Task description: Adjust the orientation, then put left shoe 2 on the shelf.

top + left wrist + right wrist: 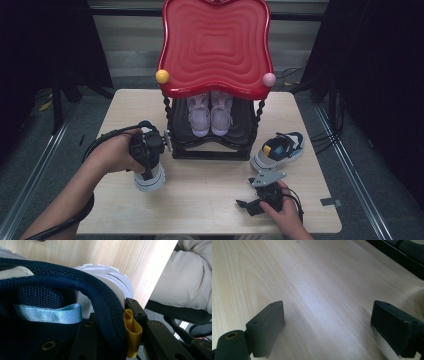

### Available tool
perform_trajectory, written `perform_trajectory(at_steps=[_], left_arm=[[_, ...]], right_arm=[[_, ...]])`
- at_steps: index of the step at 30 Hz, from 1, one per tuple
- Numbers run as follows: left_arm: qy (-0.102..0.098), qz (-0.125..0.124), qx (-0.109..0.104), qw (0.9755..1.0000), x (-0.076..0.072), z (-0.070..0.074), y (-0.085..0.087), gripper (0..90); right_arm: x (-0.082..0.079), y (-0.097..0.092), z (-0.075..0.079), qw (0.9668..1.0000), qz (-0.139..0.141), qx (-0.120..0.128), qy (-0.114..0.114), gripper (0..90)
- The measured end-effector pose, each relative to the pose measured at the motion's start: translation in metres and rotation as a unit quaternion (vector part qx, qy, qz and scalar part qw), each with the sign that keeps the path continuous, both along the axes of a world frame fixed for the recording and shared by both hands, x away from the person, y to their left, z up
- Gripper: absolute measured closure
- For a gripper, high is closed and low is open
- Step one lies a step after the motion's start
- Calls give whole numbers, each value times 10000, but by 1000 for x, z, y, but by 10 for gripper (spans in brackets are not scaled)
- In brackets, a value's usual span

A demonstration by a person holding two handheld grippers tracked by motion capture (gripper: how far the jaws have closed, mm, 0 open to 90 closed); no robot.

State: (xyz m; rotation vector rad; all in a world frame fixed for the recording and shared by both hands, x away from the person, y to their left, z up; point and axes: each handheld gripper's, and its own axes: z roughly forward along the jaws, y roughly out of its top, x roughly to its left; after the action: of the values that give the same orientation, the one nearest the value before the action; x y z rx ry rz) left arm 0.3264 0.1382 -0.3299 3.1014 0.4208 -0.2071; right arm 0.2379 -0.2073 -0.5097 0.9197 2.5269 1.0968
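The left gripper [148, 159] is pinching the navy sneaker's [150, 176] heel collar; the right gripper [327, 327] is sitting wide apart.

Wood table [210, 185] w/ shoe rack [212, 147], sneaker [278, 150].

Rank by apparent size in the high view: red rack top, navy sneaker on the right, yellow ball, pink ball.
1. red rack top, by far the largest.
2. navy sneaker standing on the table right of the rack.
3. yellow ball and pink ball: they look alike, no ranking.
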Motion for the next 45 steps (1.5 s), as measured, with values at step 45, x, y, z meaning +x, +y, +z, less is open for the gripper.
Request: perform_trajectory(at_steps=[45], left_arm=[[-216,155,-217,9994,6,112,4,727]], right_arm=[[0,0,0,10000,3,-12,8,112]])
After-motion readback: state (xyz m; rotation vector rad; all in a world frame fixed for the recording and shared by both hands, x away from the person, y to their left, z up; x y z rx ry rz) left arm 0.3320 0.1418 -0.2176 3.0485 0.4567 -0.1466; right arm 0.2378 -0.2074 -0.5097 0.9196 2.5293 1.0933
